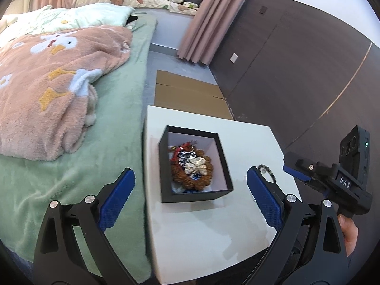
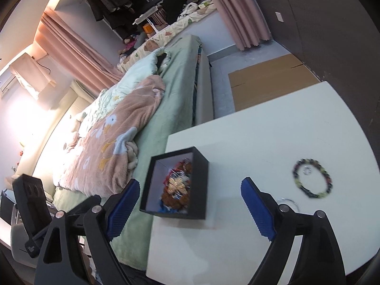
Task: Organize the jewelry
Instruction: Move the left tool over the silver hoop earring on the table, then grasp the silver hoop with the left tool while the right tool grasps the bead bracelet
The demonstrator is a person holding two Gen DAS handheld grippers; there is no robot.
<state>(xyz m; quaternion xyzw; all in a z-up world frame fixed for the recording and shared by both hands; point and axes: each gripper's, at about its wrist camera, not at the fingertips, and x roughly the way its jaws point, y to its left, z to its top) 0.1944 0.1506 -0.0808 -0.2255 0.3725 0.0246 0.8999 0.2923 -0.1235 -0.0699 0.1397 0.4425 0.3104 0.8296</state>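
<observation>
One open black square cardboard box (image 1: 190,193) with pale inner walls sits on the white rectangular tabletop (image 1: 201,232), near the table edge that faces the bed. Inside it I count one brown braided ring-shaped bracelet (image 1: 180,175) with a pale clover-shaped charm (image 1: 196,167) lying on top. Red, blue and metallic pieces are tangled beneath; I cannot count or identify them.

One dark-and-green beaded bracelet (image 2: 312,178) lies flat on the tabletop, well apart from the box on its right. Its oval runs long axis from upper left to lower right in the right wrist view. One small silver ring (image 2: 306,171) lies inside its loop. In the left wrist view only a short arc of beads shows, the rest hidden behind the blue finger pad. A curved clear or metallic piece by the right gripper's right finger is cut off; I cannot tell what it is.

Left gripper (image 1: 190,204): jaws spread wide, empty, box between the fingertips in view. Right gripper (image 2: 190,204): jaws likewise wide apart, holding nothing.

Beside the table: one green-sheeted bed (image 1: 114,128), one pink duck-print fleece blanket (image 1: 47,90), one flattened brown cardboard sheet (image 1: 185,95) on the floor.
</observation>
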